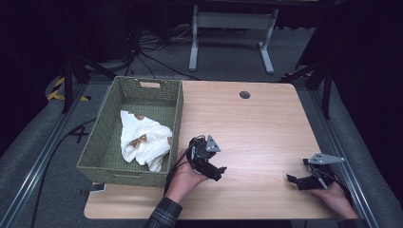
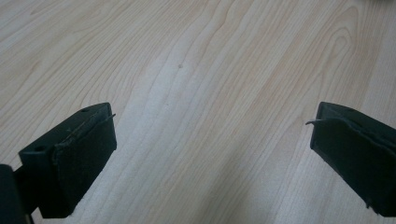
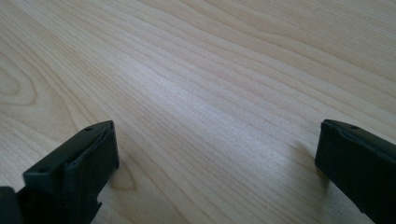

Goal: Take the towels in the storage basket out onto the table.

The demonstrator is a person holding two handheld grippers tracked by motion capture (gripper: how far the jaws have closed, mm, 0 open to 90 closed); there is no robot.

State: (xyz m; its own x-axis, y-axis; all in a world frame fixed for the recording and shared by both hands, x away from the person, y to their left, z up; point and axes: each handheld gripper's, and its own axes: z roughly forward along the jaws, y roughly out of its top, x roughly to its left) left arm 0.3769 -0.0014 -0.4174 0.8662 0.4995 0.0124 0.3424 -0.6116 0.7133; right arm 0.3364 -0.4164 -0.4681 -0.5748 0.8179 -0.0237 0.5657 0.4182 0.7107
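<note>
A green woven basket [image 1: 102,142] stands on the left part of the wooden table [image 1: 256,128]. Inside it lies a crumpled white cloth with brown patches [image 1: 142,140]. My left gripper [image 1: 219,171] is held low over the table just right of the basket's near corner; in the left gripper view its jaws stand wide apart over bare wood, left gripper [image 2: 212,154] open and empty. My right gripper [image 1: 297,178] hovers near the table's front right edge; its jaws are also spread with nothing between them, right gripper [image 3: 217,163] open.
A round grommet hole [image 1: 244,94] sits near the table's far edge. Beyond the table stand white desk legs [image 1: 194,42] and cables on grey floor. Metal rails [image 1: 38,161] run along both sides of the table.
</note>
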